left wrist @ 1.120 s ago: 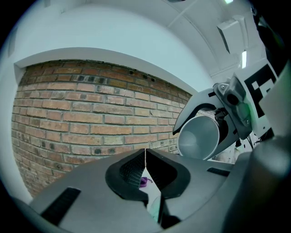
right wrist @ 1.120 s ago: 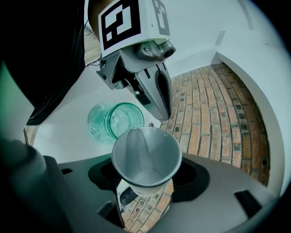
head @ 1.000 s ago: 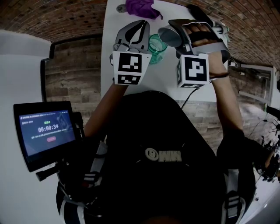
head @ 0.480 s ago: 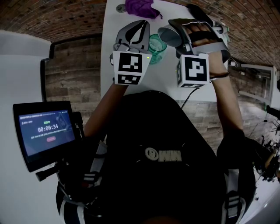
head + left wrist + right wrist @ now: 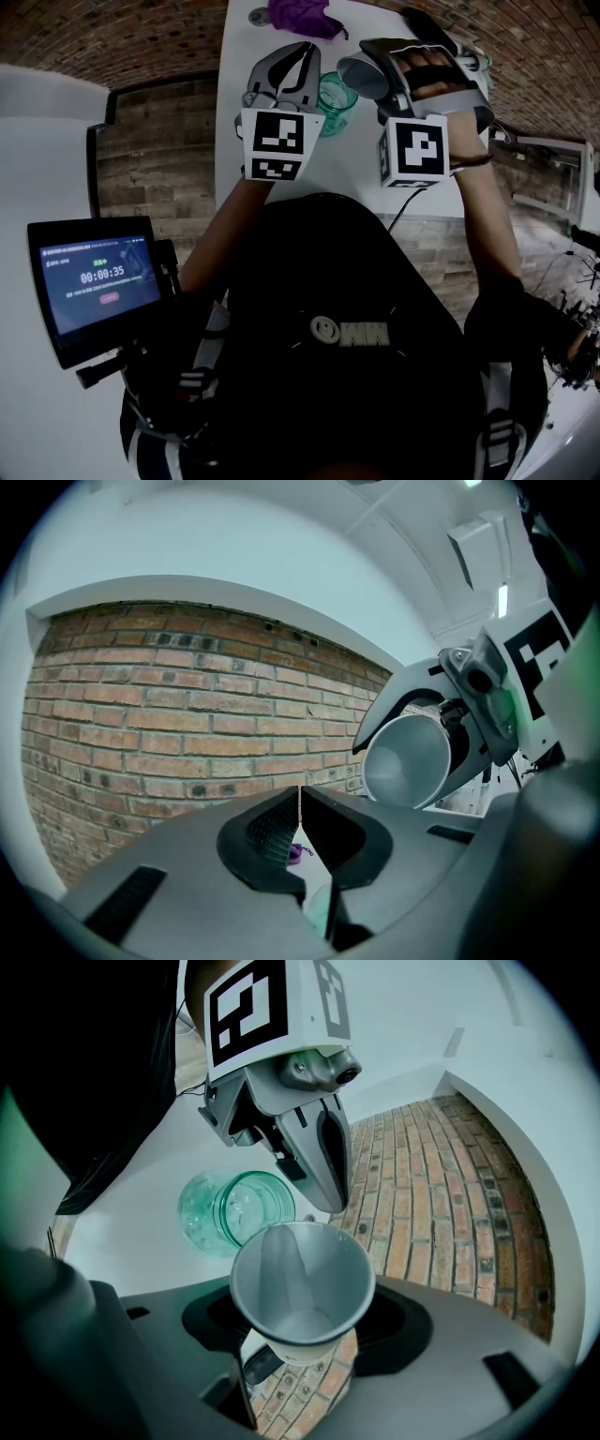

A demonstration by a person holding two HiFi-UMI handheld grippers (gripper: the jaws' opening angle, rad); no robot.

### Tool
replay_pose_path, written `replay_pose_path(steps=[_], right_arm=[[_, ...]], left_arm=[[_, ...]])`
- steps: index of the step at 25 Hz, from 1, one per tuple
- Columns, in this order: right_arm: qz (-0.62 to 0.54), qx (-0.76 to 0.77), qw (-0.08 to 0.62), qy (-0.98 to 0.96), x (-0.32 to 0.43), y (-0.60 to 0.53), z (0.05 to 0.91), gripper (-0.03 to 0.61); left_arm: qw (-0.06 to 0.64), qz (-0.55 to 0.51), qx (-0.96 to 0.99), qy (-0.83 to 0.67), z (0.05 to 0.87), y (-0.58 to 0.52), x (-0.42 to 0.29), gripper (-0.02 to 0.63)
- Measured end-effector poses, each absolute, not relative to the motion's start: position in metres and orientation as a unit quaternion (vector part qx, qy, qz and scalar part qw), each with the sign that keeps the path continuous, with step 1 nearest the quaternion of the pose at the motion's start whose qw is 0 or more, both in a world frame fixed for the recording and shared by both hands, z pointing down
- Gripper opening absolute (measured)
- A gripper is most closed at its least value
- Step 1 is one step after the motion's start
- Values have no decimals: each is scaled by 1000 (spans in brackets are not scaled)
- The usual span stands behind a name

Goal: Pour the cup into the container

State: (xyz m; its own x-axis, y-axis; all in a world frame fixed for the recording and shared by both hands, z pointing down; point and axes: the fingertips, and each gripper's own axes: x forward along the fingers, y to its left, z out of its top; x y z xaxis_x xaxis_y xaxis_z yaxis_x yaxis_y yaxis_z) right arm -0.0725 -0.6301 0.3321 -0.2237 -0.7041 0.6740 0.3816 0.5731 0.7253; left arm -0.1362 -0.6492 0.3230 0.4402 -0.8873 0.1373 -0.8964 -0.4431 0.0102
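Your right gripper point(image 5: 305, 1324) clamps the paper cup point(image 5: 298, 1274), tipped mouth-first toward the green glass container point(image 5: 234, 1211). The container stands on the white table point(image 5: 356, 159), left of centre in the right gripper view. The cup interior looks empty, so treat the pour as probably complete. Your left gripper point(image 5: 300, 797), jaws closed on nothing, hovers beside the container. Remaining: right the cup and set it down.

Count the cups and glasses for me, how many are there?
2. A grey cup is gripped, tipped over, in the right gripper. A green glass stands on the white table beside the left gripper. Others may be hidden behind the grippers.
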Motion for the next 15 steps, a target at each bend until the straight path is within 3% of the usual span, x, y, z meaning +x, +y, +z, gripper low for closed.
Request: replay_pose_path(steps=[15], right_arm=[[-460,121,602,-642,-76,-629,331,287]], left_arm=[[42,56,847,-527,324,-650,-137,5]])
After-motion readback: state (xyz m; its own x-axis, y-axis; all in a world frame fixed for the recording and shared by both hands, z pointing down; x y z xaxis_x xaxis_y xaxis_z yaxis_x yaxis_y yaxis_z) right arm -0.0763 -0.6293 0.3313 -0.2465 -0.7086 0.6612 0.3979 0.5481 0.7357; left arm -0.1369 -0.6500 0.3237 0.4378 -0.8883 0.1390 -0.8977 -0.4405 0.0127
